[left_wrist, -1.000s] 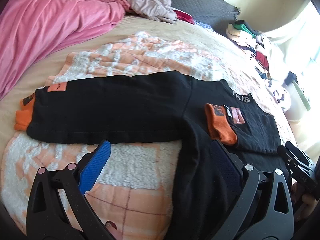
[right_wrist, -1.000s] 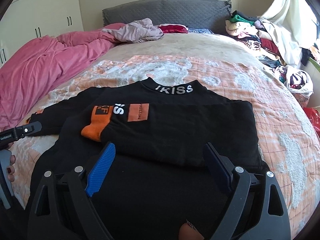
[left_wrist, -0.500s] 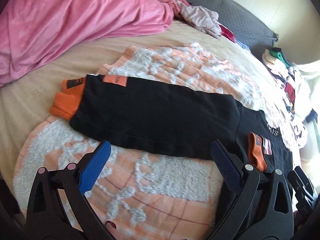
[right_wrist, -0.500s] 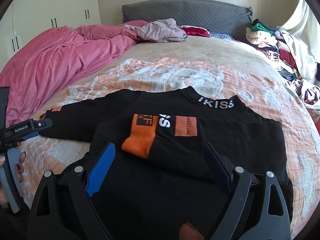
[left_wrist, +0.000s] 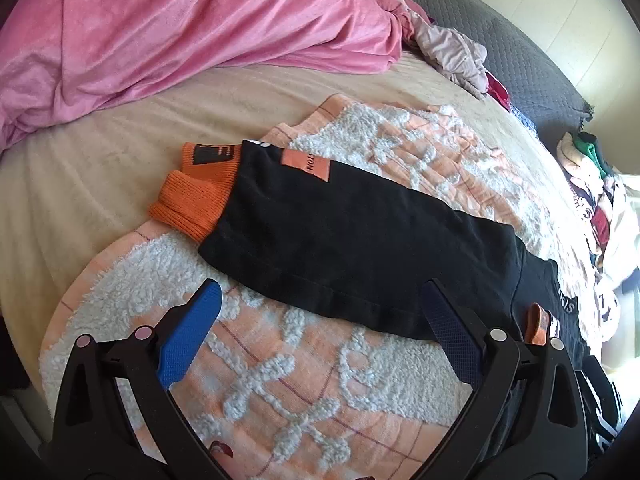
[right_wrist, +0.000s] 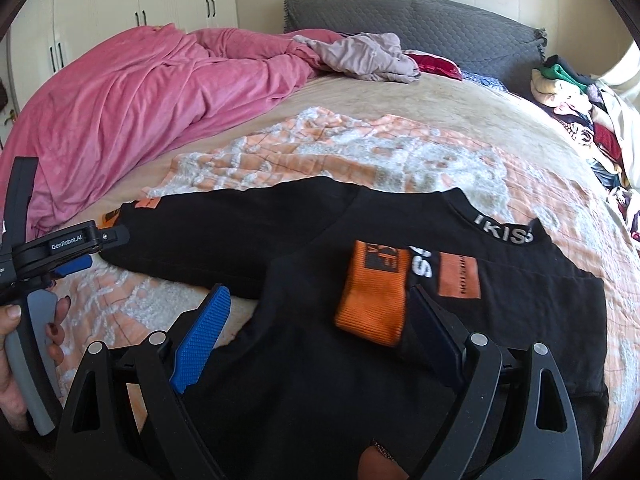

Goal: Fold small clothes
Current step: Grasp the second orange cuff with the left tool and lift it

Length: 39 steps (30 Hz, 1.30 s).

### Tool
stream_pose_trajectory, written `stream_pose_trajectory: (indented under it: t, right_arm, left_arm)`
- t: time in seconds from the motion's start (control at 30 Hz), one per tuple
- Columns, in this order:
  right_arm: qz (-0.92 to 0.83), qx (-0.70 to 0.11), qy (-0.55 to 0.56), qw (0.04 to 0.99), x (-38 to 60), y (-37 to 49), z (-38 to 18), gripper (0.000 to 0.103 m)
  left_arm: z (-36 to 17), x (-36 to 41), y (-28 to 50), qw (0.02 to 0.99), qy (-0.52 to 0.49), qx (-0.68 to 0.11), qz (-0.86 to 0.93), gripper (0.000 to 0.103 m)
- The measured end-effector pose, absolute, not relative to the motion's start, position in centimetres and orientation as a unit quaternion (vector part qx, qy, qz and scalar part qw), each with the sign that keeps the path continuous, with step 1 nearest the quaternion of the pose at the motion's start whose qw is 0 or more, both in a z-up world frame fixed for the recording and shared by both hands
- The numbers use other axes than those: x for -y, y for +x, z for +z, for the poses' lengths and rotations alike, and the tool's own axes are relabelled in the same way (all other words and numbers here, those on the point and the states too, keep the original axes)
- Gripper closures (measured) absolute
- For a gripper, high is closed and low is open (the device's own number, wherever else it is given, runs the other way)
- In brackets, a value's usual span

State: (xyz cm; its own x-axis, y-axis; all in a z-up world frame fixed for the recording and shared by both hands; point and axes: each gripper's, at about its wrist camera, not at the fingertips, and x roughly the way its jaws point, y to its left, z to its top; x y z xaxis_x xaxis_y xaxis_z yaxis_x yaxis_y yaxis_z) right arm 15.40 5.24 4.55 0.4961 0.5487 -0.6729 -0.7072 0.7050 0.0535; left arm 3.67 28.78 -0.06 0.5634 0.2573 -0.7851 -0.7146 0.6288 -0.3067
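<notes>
The black sweater [right_wrist: 360,380] lay flat on the bed [right_wrist: 400,96], one sleeve [left_wrist: 360,236] stretched out, the other folded across. Left gripper [left_wrist: 320,332] & right gripper [right_wrist: 316,320] hovered over it, jaws spread, nothing between them.

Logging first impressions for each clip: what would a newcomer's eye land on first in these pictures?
First, the black sweater lying flat on the orange and white blanket in the middle of the bed, with one orange cuff folded onto its chest and the other orange cuff stretched out to the side. Next, the crumpled pink duvet heaped beside it. Both claws, left and right, hover open over the sweater.
</notes>
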Motion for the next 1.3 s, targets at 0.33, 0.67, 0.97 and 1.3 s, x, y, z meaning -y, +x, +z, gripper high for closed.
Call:
stream_pose_trajectory:
  t: [0.33,0.67,0.97,1.3]
  right_arm:
    - [0.392,-0.349,-0.133,0.841,-9.3,15.3,4.3,0.015]
    - [0.398,-0.361,-0.148,0.831,-12.2,15.3,3.1,0.015]
    - [0.384,-0.391,-0.172,0.819,-12.5,15.4,0.9,0.015]
    - [0.367,-0.385,-0.148,0.834,-8.9,15.6,2.0,0.015]
  left_arm:
    - [-2.3,-31.5,3.1,0.800,-0.350,-0.371,0.317,0.010]
    - [-2.9,-33.0,3.3,0.798,-0.372,-0.337,0.333,0.022]
    - [-3.2,-33.9,3.5,0.793,-0.367,-0.317,0.368,0.076]
    - [-1.3,-32.9,3.5,0.828,-0.356,-0.281,0.329,0.093]
